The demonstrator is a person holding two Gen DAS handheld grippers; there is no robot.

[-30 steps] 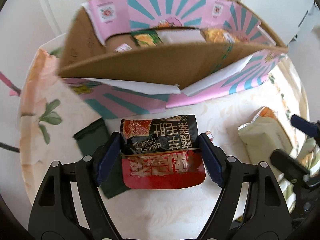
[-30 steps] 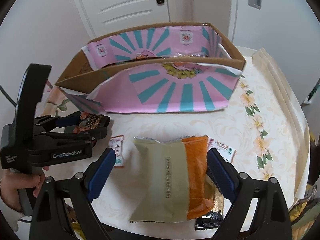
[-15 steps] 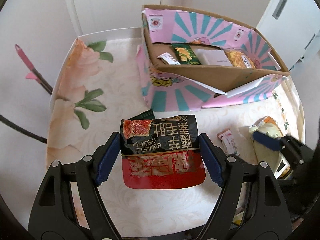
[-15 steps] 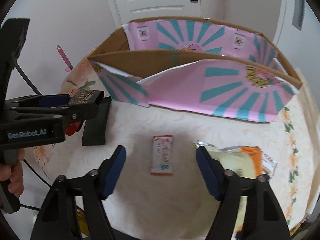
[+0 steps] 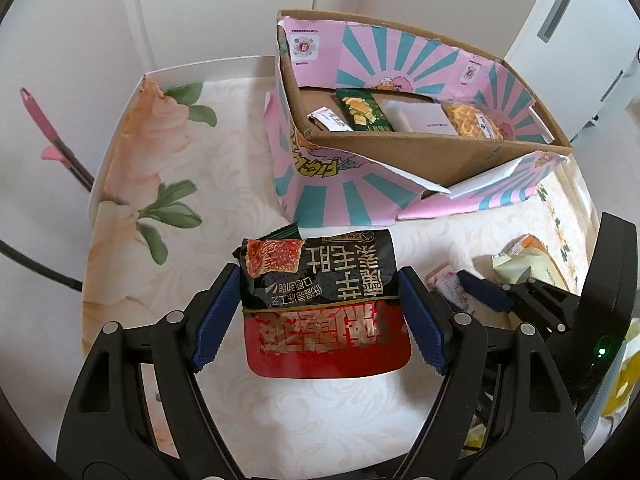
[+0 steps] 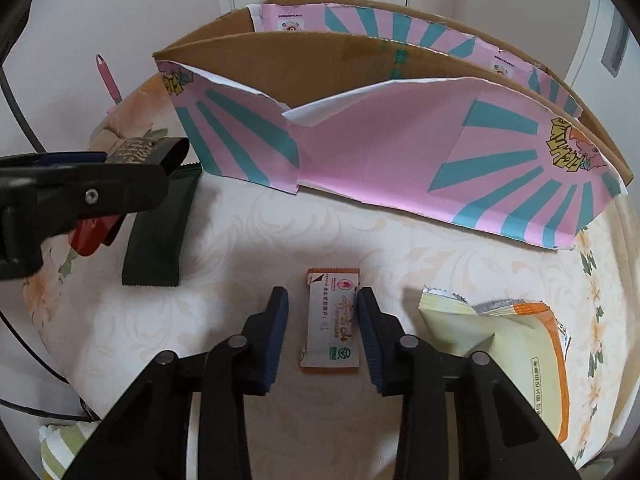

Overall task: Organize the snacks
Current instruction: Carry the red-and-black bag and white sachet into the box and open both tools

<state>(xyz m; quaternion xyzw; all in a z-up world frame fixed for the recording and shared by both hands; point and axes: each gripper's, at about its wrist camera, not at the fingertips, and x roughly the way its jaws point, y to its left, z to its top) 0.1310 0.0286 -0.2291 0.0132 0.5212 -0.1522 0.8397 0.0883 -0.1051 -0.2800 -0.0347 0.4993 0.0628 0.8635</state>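
Note:
My left gripper [image 5: 318, 312] is shut on a black and red snack packet [image 5: 320, 300] and holds it above the table, short of the pink and teal cardboard box [image 5: 352, 196]. The box holds several snacks. In the right wrist view the left gripper [image 6: 80, 196] is at the left with the packet [image 6: 132, 150]. My right gripper [image 6: 322, 336] is open, its fingers on either side of a small white and orange sachet [image 6: 331, 322] lying on the table; the right finger is close to it, the left finger apart.
A dark green packet [image 6: 160, 228] lies on the table under the left gripper. A pale green and orange bag [image 6: 512, 344] lies at the right. The box [image 6: 400, 152] fills the far side. The table's floral cloth [image 5: 132, 208] extends left. A pink-handled tool [image 5: 44, 128] is at the far left.
My left gripper has risen and pulled back from the box with the packet. My right gripper has moved left from the pale green bag to the small sachet and narrowed around it.

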